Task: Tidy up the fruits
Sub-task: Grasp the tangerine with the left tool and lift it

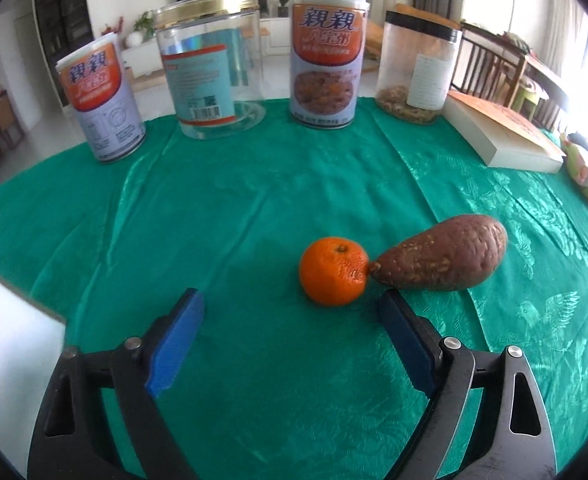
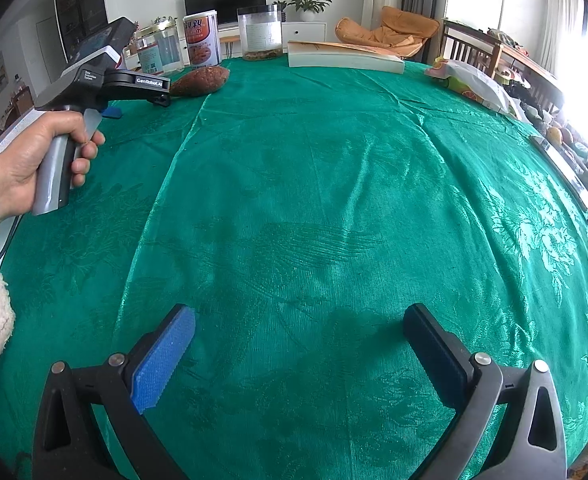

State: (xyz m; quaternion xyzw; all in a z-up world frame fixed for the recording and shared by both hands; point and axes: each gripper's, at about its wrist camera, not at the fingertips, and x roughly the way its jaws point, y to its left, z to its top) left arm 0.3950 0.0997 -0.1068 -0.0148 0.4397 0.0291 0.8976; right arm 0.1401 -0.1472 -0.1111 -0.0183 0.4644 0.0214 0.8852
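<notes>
Cloth (image 1: 253, 208), green and glossy, lies under both claws. The left claw (image 1: 291, 306) hangs with its blue pads (image 1: 175, 344) spread wide and nothing between them. Just ahead of it, close to its right finger's tip, sits the orange (image 1: 333, 271), stem end up, clear of both pads. The sweet potato (image 1: 444, 258) lies ahead and to the right of that same fingertip; its narrow end points left and touches the orange, while its thick end sits farther right and slightly farther off, so its long axis runs across the claw's line. Well beyond stand two cans (image 1: 324, 62), a clear jar (image 1: 213, 68) between them, a dark-lidded jar (image 1: 414, 68) and a book (image 1: 506, 132) off to the right.

The right claw (image 2: 300, 322) also stands apart and empty over bare cloth. Far to its left a hand (image 2: 33, 160) grips the left claw's handle, with the sweet potato beyond it.
</notes>
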